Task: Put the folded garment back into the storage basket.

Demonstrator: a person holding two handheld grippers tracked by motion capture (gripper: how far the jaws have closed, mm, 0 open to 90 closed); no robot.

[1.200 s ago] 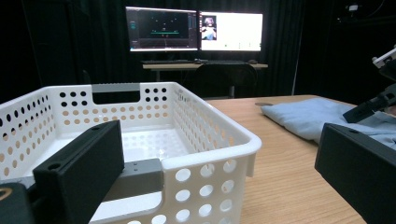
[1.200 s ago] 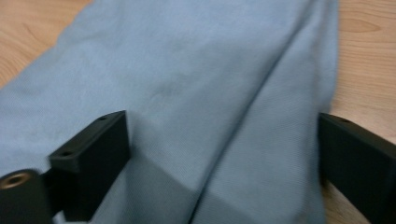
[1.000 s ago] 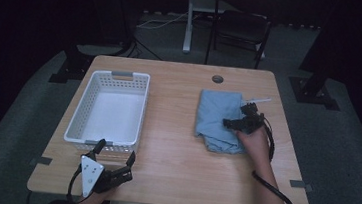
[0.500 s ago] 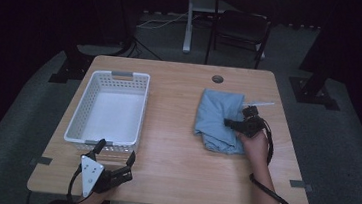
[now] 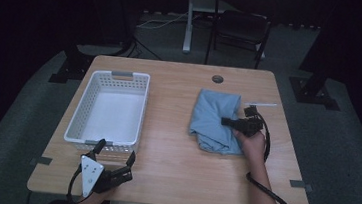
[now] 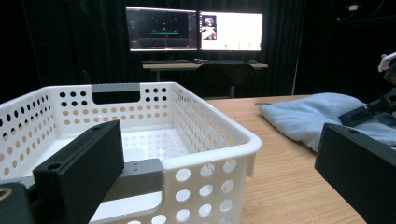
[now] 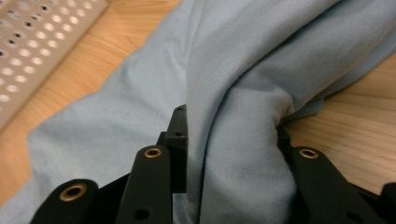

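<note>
My right gripper (image 7: 231, 140) pinches a fold of the cloth (image 5: 215, 120), ready to lift; my left gripper (image 5: 113, 162) waits wide by the basket (image 5: 109, 107)

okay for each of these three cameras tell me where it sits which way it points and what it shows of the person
High view: above the person's side, facing forward and down on the table; both forearms, left hand-held gripper, right hand-held gripper.
Left gripper view: low, near the basket, facing the monitors; own jaws apart.
Right gripper view: close on the cloth; own jaws pinch a fold.
Shared: basket and cloth.
</note>
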